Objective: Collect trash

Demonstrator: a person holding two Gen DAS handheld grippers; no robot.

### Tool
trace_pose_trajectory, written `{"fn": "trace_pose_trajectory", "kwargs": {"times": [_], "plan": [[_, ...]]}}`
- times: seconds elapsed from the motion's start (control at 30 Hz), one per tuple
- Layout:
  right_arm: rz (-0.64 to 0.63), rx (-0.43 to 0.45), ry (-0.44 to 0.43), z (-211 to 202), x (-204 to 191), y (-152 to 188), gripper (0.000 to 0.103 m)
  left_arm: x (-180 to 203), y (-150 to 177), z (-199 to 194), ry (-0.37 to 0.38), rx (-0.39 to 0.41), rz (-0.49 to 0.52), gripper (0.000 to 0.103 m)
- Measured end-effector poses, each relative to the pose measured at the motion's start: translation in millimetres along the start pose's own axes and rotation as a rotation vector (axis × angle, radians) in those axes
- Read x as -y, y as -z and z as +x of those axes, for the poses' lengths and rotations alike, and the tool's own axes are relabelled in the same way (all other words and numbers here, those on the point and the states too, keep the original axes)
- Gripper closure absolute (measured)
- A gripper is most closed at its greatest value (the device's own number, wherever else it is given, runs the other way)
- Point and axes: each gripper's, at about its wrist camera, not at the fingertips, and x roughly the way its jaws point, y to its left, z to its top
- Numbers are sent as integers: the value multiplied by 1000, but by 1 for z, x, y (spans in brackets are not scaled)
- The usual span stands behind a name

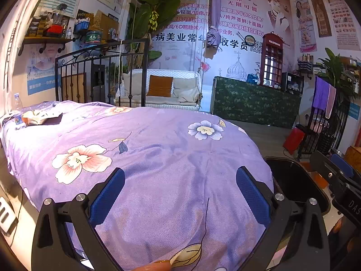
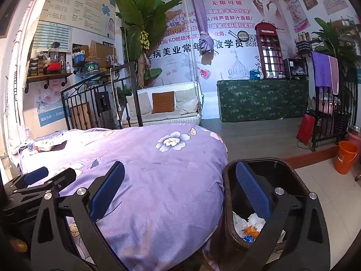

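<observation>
Trash lies in the black bin at five o'clock beside the bed. Left gripper and right gripper hover released, empty. Farther, at ten o'clock, a bottle and wrappers.

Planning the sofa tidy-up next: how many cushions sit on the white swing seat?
3: a pale one at the left end, an orange-brown one in the middle, a pale one at the right. Others may be hidden.
</observation>
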Motion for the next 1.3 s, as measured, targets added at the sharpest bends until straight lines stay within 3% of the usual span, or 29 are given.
{"fn": "trace_pose_trajectory", "kwargs": {"times": [1.3], "plan": [[1,-16,2,3,7,2,6,4,-2,-3,7,-7,6,6]]}}
